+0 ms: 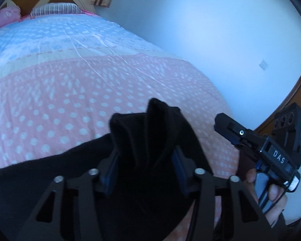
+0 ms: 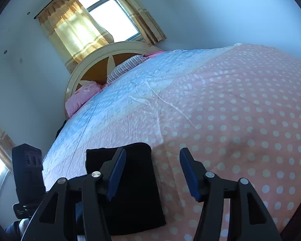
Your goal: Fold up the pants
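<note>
Bedspread (image 2: pixel 240 120), pink with white dots, carries the black pants (image 2: pixel 134 184). We find the left gripper (image 1: pixel 145 166) clamped on a bunched fold of them; we find the right gripper (image 2: pixel 152 172) spread wide, grasping nothing.

The left hand-held gripper (image 1: pixel 146 160) is clamped on black cloth at lower centre; the right hand-held gripper (image 2: pixel 152 172) stands spread, empty.

1 black pants (image 2: pixel 128 186), 2 grippers (image 1: pixel 146 168) (image 2: pixel 150 172), 2 pillows (image 2: pixel 80 97) (image 2: pixel 126 67), 1 bed (image 2: pixel 240 120)
</note>
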The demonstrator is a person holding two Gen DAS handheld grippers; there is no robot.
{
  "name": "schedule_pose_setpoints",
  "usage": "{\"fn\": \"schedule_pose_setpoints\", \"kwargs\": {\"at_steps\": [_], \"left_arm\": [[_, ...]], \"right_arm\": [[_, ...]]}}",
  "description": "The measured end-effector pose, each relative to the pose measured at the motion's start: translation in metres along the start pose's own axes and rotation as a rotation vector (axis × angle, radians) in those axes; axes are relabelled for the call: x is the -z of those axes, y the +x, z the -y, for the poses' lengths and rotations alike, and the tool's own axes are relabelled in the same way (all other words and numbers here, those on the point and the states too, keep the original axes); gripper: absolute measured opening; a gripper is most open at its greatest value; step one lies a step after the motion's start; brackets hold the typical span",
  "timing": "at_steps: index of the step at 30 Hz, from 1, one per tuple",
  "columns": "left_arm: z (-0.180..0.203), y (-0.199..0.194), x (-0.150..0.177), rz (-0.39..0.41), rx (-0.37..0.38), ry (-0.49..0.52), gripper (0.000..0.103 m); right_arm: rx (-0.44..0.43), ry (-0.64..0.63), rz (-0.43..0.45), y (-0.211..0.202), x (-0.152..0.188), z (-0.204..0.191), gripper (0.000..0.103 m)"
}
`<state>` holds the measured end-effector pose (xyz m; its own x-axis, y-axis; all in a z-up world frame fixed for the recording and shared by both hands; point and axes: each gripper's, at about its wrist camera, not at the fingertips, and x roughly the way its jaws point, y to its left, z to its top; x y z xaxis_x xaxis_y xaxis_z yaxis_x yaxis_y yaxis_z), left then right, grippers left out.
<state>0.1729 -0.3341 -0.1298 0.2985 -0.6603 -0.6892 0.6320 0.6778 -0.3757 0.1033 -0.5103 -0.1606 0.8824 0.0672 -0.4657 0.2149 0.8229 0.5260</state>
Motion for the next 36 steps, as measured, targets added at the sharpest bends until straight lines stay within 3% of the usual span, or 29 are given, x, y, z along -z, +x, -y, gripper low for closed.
{"fn": "schedule_pose_setpoints", "kwargs": {"at_steps": [5,11,13,15,16,18,26,36], "left_arm": [[0.003,-0.002,0.002,0.041,0.026,-0.021,0.063],[0.01,0.01,-0.005,0.039,0.055,-0.015,0.062],[0.013,0.012,-0.006,0.036,0.043,-0.008,0.055],[0.012,0.014,-0.006,0.019,0.017,-0.011,0.038],[0.01,0.014,-0.006,0.017,0.011,-0.02,0.036],[0.007,0.012,-0.006,0.016,0.011,-0.028,0.013],[0.004,-0.02,-0.008,0.047,0.034,-0.05,0.011],[-0.029,-0.074,0.0,0.075,0.058,-0.172,0.011]], "right_arm": [[0.002,-0.045,-0.001,0.005,0.004,-0.01,0.058],[-0.001,-0.079,0.001,0.007,0.005,-0.017,0.058],[0.0,-0.069,0.006,0.007,0.005,-0.014,0.058],[0.006,-0.059,0.011,0.006,0.004,-0.012,0.058],[0.007,-0.057,0.011,0.006,0.004,-0.011,0.058],[0.007,-0.057,0.006,0.007,0.005,-0.011,0.058],[-0.006,-0.106,0.03,0.001,0.007,-0.021,0.058],[-0.047,-0.147,0.064,-0.007,0.011,-0.036,0.058]]}}
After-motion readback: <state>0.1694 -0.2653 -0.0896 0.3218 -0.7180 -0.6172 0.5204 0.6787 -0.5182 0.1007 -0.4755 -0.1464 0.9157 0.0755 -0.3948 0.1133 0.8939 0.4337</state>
